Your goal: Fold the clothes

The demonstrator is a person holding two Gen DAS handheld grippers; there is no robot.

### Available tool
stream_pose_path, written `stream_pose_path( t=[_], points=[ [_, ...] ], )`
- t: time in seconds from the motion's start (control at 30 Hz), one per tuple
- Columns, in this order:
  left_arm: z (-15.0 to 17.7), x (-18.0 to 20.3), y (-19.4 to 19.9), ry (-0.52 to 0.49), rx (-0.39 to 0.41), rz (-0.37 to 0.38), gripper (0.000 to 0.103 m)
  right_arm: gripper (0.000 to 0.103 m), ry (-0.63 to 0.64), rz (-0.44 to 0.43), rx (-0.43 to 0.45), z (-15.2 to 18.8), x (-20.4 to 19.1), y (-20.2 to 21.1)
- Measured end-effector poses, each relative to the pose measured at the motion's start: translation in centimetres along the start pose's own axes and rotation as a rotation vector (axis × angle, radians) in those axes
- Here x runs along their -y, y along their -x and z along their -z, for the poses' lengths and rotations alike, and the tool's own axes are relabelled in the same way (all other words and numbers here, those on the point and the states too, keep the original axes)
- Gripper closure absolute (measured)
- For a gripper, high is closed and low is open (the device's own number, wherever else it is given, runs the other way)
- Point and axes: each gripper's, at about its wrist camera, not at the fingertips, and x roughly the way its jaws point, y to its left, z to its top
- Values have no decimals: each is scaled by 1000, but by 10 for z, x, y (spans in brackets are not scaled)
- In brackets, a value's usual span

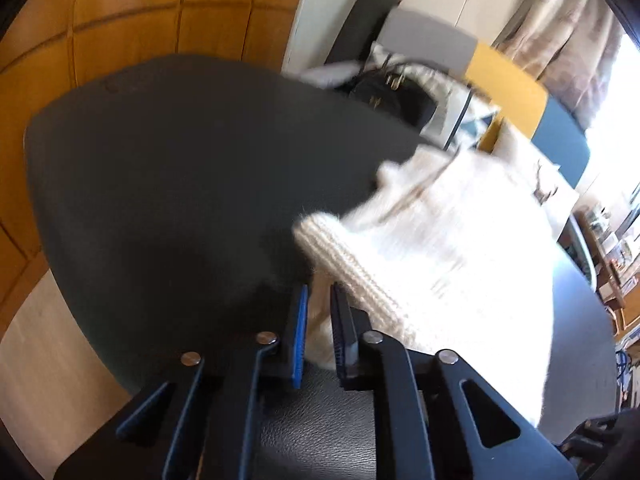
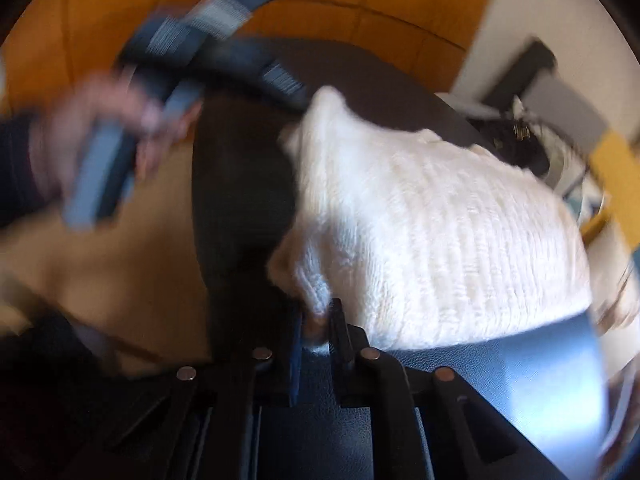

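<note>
A cream knitted sweater (image 1: 452, 256) lies on the dark round table (image 1: 180, 184), spreading to the right. My left gripper (image 1: 318, 300) is shut on the sweater's ribbed edge, with cream fabric pinched between its blue pads. In the right wrist view the same sweater (image 2: 432, 232) fills the middle, blurred by motion. My right gripper (image 2: 316, 316) is shut on a knitted corner of it near the table's (image 2: 240, 200) front. A person's hand (image 2: 100, 128) holds the left gripper's handle at the upper left, also blurred.
A black handbag (image 1: 384, 96) and pale cloth sit on a chair beyond the table. A yellow and blue chair back (image 1: 520, 96) stands at the right by curtains (image 1: 560, 28). Wooden panelling (image 1: 140, 12) lies behind, and pale floor (image 1: 44, 360) shows at the lower left.
</note>
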Motion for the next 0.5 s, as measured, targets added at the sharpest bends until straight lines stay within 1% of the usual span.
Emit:
stream_pose_path(
  t=[0.07,0.1,0.17,0.27,0.3,0.37,0.4,0.47,0.5],
  points=[
    [-5,2,16,-26,52,-9,93,93,-72,-53,38,-7,13,19],
    [-7,4,19,-39,60,-21,93,93,-87,-66,34,-7,17,20],
    [-6,0,16,-47,36,-55,93,93,-107,-82,6,-3,22,12],
    [6,-14,8,-31,-46,-93,93,93,-116,-94,-57,8,21,-9],
    [13,-17,8,-20,-73,-83,91,93,-127,-104,-69,11,20,-13],
    [23,-22,9,6,-121,-26,85,93,-131,-113,-78,13,19,-17],
    [27,-24,10,24,-137,9,79,93,-128,-114,-79,13,19,-17],
    [33,-25,9,44,-156,52,70,92,-122,-117,-81,14,18,-19],
    [34,-25,7,56,-166,70,70,92,-120,-118,-82,15,18,-19]
  ],
)
